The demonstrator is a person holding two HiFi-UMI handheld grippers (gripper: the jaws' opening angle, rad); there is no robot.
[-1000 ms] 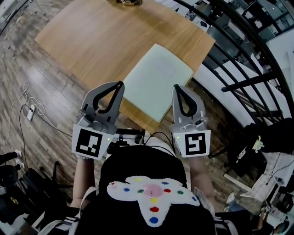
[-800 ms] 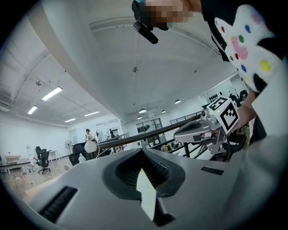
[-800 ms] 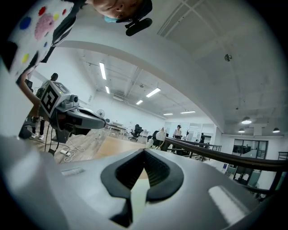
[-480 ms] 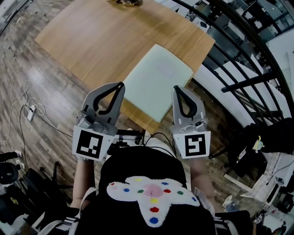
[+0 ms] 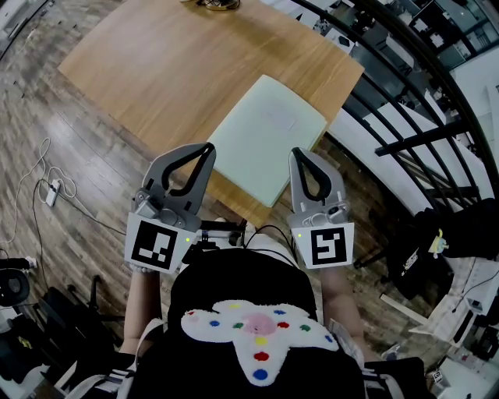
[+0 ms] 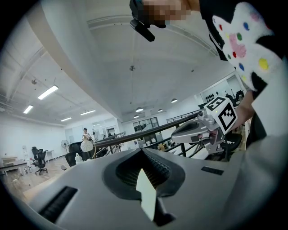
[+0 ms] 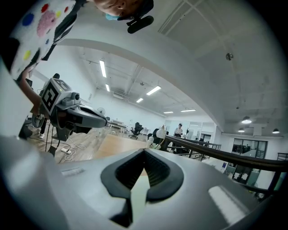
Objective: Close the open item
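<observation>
A pale green flat book or folder (image 5: 265, 136) lies on the wooden table (image 5: 171, 70) near its front right corner, showing one smooth face with a faint label. My left gripper (image 5: 207, 146) hovers at the book's near left edge, over the table's front edge, shut with nothing in it. On the book's near right side my right gripper (image 5: 296, 152) is shut and empty too. In the left gripper view the jaws (image 6: 143, 150) meet, with pale green (image 6: 146, 193) showing below them. The right gripper view shows closed jaws (image 7: 145, 150) in the same way.
A dark metal railing (image 5: 405, 117) runs close along the table's right side. A brown object (image 5: 218, 4) sits at the table's far edge. A cable with a power strip (image 5: 53, 187) lies on the wooden floor at left.
</observation>
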